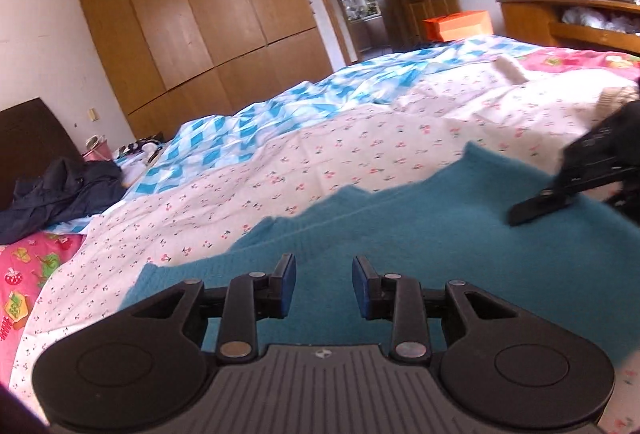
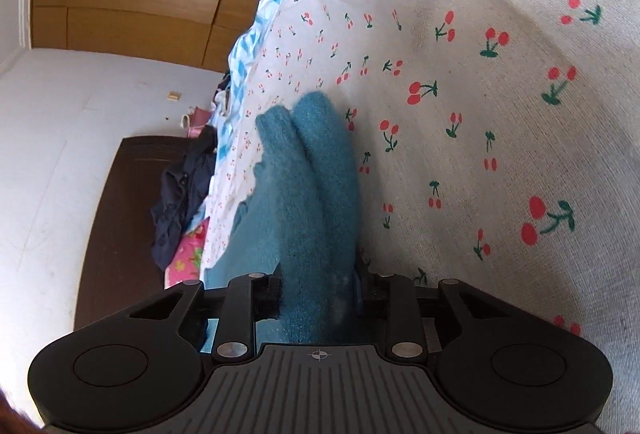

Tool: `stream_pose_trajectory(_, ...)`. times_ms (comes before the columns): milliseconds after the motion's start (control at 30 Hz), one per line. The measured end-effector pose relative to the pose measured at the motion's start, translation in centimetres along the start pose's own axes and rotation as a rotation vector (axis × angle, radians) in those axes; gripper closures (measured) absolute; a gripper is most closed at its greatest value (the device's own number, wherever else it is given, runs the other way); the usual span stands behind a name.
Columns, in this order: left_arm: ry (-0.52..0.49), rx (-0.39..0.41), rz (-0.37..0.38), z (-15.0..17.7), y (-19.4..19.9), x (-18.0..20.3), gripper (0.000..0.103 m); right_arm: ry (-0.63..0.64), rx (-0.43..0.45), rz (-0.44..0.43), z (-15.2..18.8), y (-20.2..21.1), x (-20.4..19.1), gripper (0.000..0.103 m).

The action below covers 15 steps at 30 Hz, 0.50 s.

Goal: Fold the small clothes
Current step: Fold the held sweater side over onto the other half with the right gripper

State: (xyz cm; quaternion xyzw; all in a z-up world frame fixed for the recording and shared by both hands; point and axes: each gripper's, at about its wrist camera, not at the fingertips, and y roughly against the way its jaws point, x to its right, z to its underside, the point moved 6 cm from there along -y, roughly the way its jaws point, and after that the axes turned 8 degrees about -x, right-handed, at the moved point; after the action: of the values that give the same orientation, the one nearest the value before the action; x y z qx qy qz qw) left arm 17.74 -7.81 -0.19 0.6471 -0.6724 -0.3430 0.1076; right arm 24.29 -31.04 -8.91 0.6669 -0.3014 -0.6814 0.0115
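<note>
A teal knitted garment lies spread on the cherry-print sheet of a bed. My left gripper hovers over its near part with the blue pads apart and nothing between them. At the right of the left wrist view, my right gripper rests low on the garment's far edge. In the right wrist view, the right gripper is shut on a doubled fold of the teal knit, which runs forward out of the jaws over the cherry-print sheet.
A blue-and-white checked quilt lies behind the sheet. Dark clothing is heaped at the bed's left end by a pink cover. A wooden wardrobe, an open door, an orange box and a wooden shelf stand beyond.
</note>
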Motion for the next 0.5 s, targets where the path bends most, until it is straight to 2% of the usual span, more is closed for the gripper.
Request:
stream_pose_trajectory(67,0.023,0.014,-0.028,0.0,-1.3,-1.1,0.066,-0.035,0.017,-0.029,0.4,0.3,-0.2,0.077)
stream_pose_trajectory(133,0.041,0.005,-0.033,0.3,-3.0,-2.1,0.066,-0.109,0.030,-0.115,1.1,0.6,-0.6,0.078)
stream_pose_trajectory(200,0.043,-0.084,0.020,1.6,-5.8,-2.4,0.066,-0.165,0.038,-0.210,2.2,1.0,-1.8,0.078)
stream_pose_trajectory(233,0.068,-0.079,0.054,2.2,-6.4,-2.5,0.066,-0.172,0.042,-0.230,2.8,1.0,-2.8,0.078)
stream_pose_trajectory(300,0.079,-0.037,0.071,2.9,-6.3,-2.5,0.067,-0.181,0.071,-0.226,4.2,0.7,-5.1,0.078)
stream_pose_trajectory(400,0.092,-0.022,0.087,2.9,-6.1,-2.6,0.069,-0.271,0.087,-0.269,5.3,-0.8,-7.9,0.078)
stream_pose_trajectory(500,0.128,-0.021,0.127,3.0,-5.5,-3.7,0.069,-0.254,0.105,-0.221,6.0,-2.0,-11.5,0.078)
